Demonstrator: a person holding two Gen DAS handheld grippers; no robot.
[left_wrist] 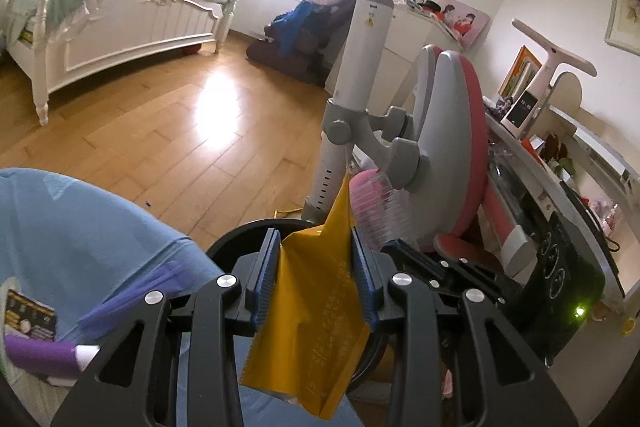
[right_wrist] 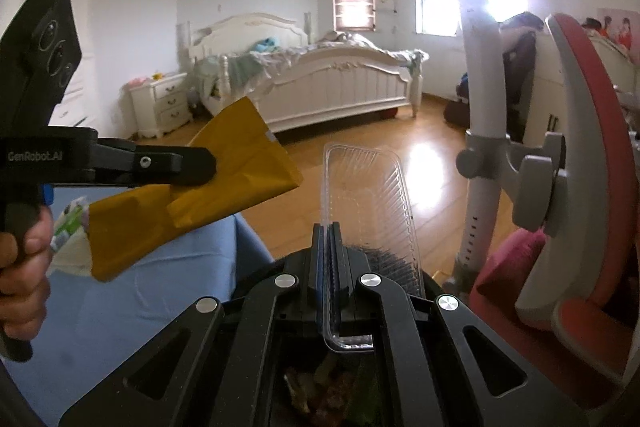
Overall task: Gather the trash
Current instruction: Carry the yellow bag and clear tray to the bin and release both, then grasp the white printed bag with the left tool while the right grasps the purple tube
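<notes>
two pieces of trash held above the bin

a yellow packet (left_wrist: 316, 311) is clamped between the pads of the left tongs (left_wrist: 316, 279), hanging crumpled in the air. a clear plastic tray (right_wrist: 368, 211) is pinched by its rim in the right tongs (right_wrist: 329, 267), whose jaws are fully closed on it. below both, a black round bin (left_wrist: 240, 235) is partly seen, next to a blue cloth (left_wrist: 80, 227). a pink and grey chair (left_wrist: 452, 147) stands just beyond, by the cluttered desk (left_wrist: 560, 155). a white bed (right_wrist: 320, 83) stands across the wooden floor (left_wrist: 160, 131).
</notes>
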